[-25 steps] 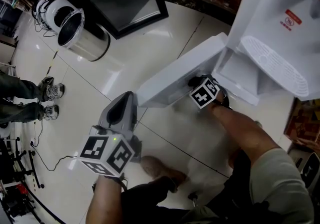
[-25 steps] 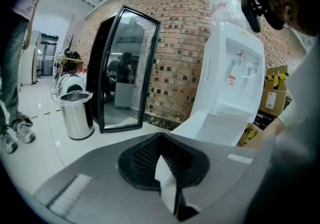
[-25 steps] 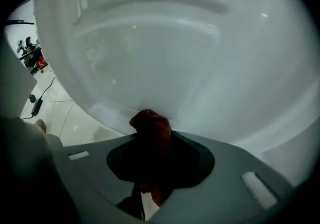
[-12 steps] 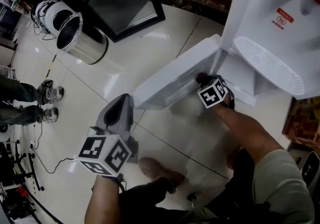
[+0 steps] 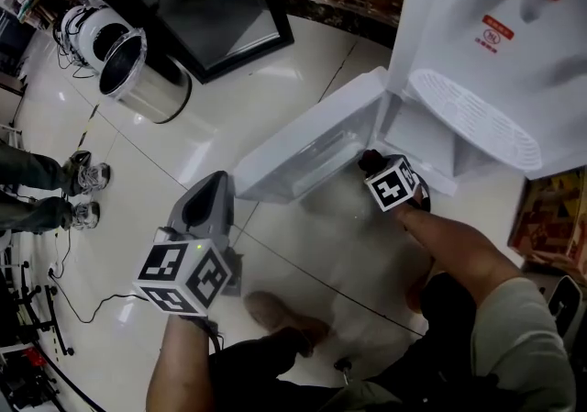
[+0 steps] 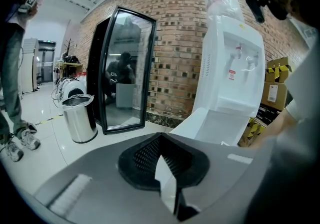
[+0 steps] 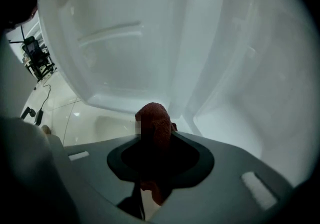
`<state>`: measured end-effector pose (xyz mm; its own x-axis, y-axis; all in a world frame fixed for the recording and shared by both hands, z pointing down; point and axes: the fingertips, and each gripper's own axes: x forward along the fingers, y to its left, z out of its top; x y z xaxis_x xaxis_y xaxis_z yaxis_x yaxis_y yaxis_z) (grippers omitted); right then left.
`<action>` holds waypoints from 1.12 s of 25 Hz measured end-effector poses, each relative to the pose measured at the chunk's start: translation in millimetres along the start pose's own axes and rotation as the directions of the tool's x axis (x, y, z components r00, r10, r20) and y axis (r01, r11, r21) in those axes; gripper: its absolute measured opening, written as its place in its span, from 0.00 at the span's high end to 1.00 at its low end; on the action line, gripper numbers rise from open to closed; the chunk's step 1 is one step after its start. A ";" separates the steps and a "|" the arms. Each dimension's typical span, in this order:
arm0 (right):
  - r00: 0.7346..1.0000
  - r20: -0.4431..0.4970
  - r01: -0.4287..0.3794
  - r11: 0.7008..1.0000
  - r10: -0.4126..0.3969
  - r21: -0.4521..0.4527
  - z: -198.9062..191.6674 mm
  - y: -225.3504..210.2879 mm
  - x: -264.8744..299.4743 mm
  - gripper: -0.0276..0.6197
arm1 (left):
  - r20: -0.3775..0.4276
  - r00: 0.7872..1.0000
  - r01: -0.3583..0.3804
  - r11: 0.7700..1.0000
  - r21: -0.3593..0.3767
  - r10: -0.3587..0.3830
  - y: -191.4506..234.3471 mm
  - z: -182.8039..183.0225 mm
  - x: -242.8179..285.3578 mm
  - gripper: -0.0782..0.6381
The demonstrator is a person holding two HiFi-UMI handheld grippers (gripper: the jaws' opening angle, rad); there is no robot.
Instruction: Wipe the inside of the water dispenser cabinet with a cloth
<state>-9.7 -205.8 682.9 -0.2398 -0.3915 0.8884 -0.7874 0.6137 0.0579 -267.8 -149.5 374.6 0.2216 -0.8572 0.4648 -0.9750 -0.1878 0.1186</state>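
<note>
Cloth: a dark red, nubbly wad (image 7: 151, 118), pinched in the right claw (image 7: 152, 135) at the mouth of the cabinet (image 5: 415, 132), low in the water dispenser (image 5: 495, 43). Whether it touches a wall I cannot tell.
Handling: it looks soft, light and limp, and will likely fold under pressure. It is best gripped mid-bunch with a pad left proud of the tips, as here.
Right claw: narrow, clamped on the cloth.
Left claw (image 6: 167, 178): fully closed and empty, above the floor (image 5: 183, 139), well apart from the dispenser.
Cabinet: white moulded plastic, smooth and glossy, with rounded corners and shallow ribs. It is rigid and probably slick under the cloth.
Door (image 5: 303, 149): a white panel standing open, recessed on its inner face.
Floor: pale glossy tile.
Bin (image 5: 142, 75): a brushed-steel cylinder, well apart.
</note>
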 end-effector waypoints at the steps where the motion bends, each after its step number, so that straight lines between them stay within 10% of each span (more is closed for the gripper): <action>1: 1.000 0.015 -0.001 1.000 0.001 0.007 -2.0 -1.8 -4.1 0.78 | -0.001 1.000 -0.002 1.000 0.002 0.002 -0.2 0.0 0.1 0.89; 7: 0.987 0.150 0.040 0.992 -0.058 0.121 5.0 -27.9 -25.5 0.78 | -0.012 1.000 -0.018 1.000 0.013 0.019 1.5 1.1 1.8 0.89; 28: 0.995 0.087 0.025 0.975 -0.046 0.222 9.1 -45.6 38.1 0.78 | -0.016 0.997 -0.071 0.997 -0.018 0.070 7.5 7.9 4.1 0.89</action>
<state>11.9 -254.9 710.0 -0.2521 -0.4776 0.8417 -0.8996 0.4362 -0.0220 -274.3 -158.2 370.5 0.1527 -0.8605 0.4861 -0.9878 -0.1179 0.1015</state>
